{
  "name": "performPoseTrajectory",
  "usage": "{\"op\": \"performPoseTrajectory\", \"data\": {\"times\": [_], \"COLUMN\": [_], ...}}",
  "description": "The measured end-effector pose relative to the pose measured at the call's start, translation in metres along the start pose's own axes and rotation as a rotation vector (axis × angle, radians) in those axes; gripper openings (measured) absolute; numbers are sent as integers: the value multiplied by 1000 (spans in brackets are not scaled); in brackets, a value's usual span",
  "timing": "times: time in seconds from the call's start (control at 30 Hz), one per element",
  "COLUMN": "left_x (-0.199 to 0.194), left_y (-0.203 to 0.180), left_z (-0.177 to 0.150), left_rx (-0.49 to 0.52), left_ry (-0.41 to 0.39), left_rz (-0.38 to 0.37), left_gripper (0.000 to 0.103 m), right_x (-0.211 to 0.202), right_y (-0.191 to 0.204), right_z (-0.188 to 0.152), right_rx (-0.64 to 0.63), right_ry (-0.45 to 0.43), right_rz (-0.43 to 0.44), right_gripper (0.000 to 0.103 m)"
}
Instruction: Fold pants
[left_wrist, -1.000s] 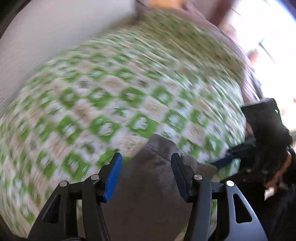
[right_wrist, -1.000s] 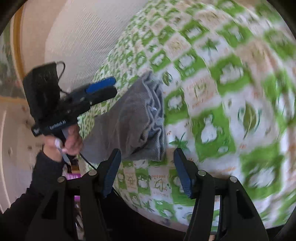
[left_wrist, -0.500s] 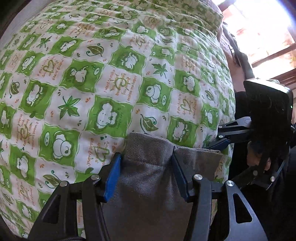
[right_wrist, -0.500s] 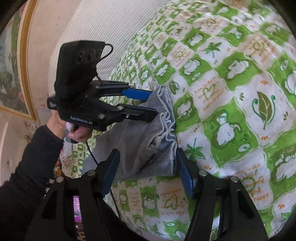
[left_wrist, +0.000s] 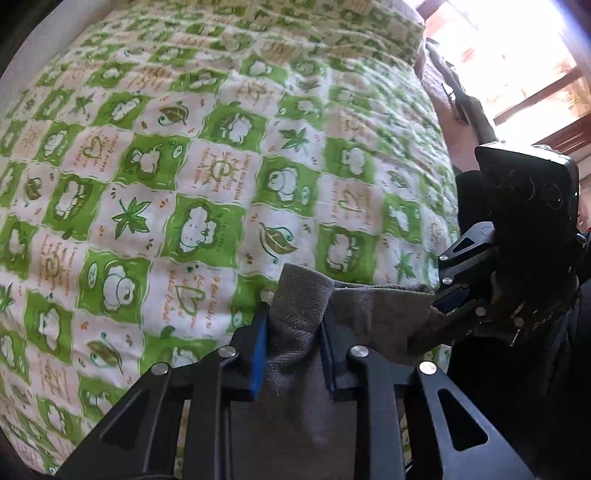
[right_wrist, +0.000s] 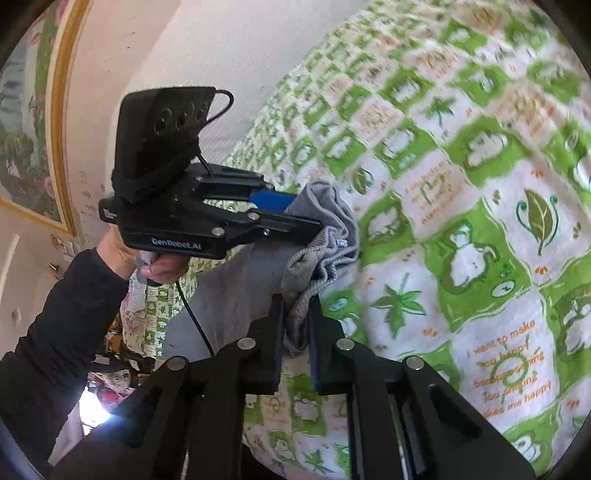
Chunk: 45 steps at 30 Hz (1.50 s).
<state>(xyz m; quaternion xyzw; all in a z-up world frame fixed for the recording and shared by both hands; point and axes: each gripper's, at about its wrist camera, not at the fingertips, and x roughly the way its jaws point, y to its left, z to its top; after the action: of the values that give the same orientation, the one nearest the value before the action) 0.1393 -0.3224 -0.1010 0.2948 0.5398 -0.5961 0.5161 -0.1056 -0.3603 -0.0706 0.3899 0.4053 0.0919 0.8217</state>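
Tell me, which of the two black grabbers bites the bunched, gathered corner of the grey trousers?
The right gripper, closing on the crumpled corner of the grey trousers. The left gripper pinches the smoother corner.

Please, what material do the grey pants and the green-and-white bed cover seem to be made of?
Grey pants: probably a woven cotton-like twill, matte; fine diagonal weave lines show, and it bunches softly.
Bed cover: likely a printed cotton quilt, matte; the surface puckers like stitched padding. The exact fibre of either cannot be told.
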Motion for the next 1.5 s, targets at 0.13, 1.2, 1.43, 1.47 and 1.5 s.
{"op": "performPoseTrajectory", "data": {"times": [0.13, 1.2, 1.43, 1.47, 1.5], "left_x": [-26, -142, -123, -124, -124], "left_y": [-10, 12, 39, 41, 42], "left_z": [-14, -287, -326, -328, -328], "left_rx": [-1, -386, -488, -495, -497], "left_ry": [-80, -518, -547, -557, -566], "left_rz": [14, 136, 122, 111, 104], "left_gripper": [22, 21, 21, 21, 21], "right_x": [-5, 149, 197, 200, 200], "right_y": [19, 217, 219, 218, 218], "right_z": [-1, -49, -60, -59, -59], "right_rx": [-42, -450, -455, -451, -450], "right_ry": [-22, 238, 315, 320, 320], "right_rz": [17, 147, 107, 106, 108], "right_gripper": [13, 12, 12, 12, 12]}}
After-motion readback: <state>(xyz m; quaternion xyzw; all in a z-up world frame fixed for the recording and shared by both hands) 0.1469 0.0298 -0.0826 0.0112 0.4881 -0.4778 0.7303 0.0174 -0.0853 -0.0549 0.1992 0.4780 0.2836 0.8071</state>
